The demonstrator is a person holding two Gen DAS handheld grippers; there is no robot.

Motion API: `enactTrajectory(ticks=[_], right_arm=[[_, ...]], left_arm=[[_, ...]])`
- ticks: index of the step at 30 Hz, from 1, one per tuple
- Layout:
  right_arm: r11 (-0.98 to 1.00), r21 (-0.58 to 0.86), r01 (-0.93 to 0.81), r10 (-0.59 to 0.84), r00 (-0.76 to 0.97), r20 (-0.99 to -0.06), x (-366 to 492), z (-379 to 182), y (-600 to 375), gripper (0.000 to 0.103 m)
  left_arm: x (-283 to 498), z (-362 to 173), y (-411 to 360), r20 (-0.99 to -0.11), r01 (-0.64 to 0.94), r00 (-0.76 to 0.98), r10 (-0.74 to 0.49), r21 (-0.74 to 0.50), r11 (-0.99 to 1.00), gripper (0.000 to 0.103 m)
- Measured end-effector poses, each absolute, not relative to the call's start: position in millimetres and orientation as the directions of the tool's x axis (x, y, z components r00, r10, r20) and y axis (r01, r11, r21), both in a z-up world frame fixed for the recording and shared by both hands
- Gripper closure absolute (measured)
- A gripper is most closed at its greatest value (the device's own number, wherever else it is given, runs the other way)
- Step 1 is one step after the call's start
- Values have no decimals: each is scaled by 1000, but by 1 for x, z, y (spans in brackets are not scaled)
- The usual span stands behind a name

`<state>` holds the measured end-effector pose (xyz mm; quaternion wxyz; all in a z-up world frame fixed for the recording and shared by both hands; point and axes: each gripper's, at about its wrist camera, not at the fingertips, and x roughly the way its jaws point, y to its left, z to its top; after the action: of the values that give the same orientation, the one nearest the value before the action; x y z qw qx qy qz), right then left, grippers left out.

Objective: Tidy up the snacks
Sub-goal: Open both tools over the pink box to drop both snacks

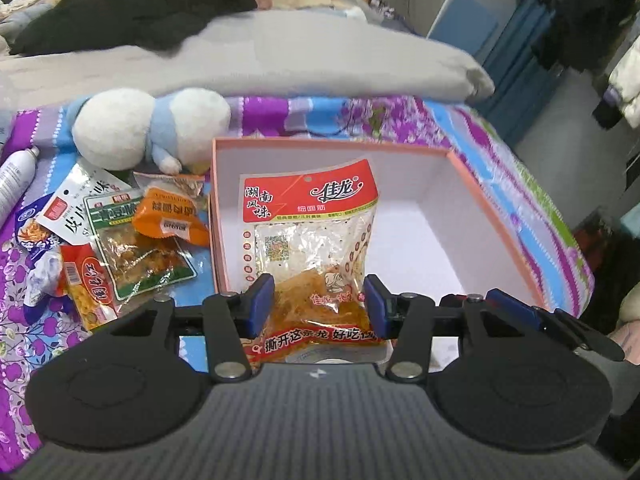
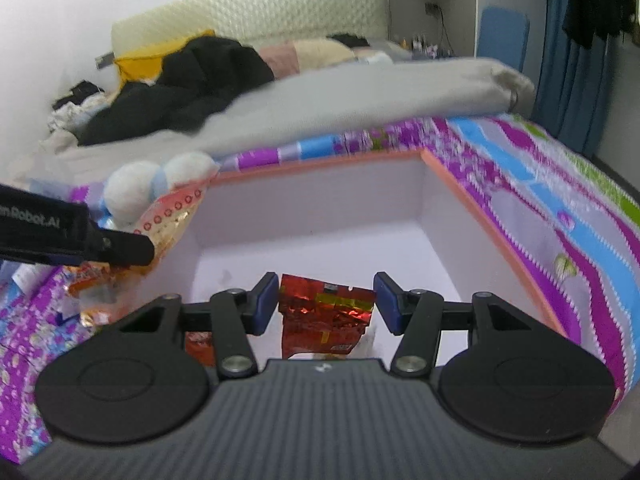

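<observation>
Resting surface: purple, blue and green patterned bedspread (image 1: 500,160) covering the bed, a grey quilt (image 1: 280,60) folded at 12 o'clock.
Container: open pink cardboard box with white inside (image 1: 496,208), at the centre of both views.
Soft toy: white and pale blue plush (image 1: 148,128), at 10 o'clock just beside the box's corner.
Loose snacks: heap of green, orange and red packets (image 1: 120,232) on the bedspread at 9 o'clock, just outside the box wall.
Left gripper (image 1: 320,308): blue pads pinching a clear snack bag with a red header and orange noodle-like contents (image 1: 308,216), held upright over the box's left part.
Right gripper (image 2: 326,306): pads pressing a crinkled red foil packet (image 2: 324,316), low inside the box.
</observation>
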<state>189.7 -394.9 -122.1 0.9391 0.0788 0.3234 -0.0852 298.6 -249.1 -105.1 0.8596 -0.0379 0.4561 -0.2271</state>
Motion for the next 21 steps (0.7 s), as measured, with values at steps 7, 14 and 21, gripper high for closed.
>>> enactTrajectory(ticks=[7, 14, 21], right_arm=[[967, 125, 220, -86, 752, -654, 193, -141, -399, 47], [962, 158, 225, -66, 746, -663, 190, -143, -404, 37], [959, 158, 233, -81, 767, -637, 179, -126, -403, 37]], left_arm=[[305, -120, -256, -789, 368, 449, -419, -265, 892, 20], [299, -116, -255, -793, 375, 453, -406, -244, 894, 18], [284, -87, -247, -760, 400, 484, -434, -249, 882, 18]])
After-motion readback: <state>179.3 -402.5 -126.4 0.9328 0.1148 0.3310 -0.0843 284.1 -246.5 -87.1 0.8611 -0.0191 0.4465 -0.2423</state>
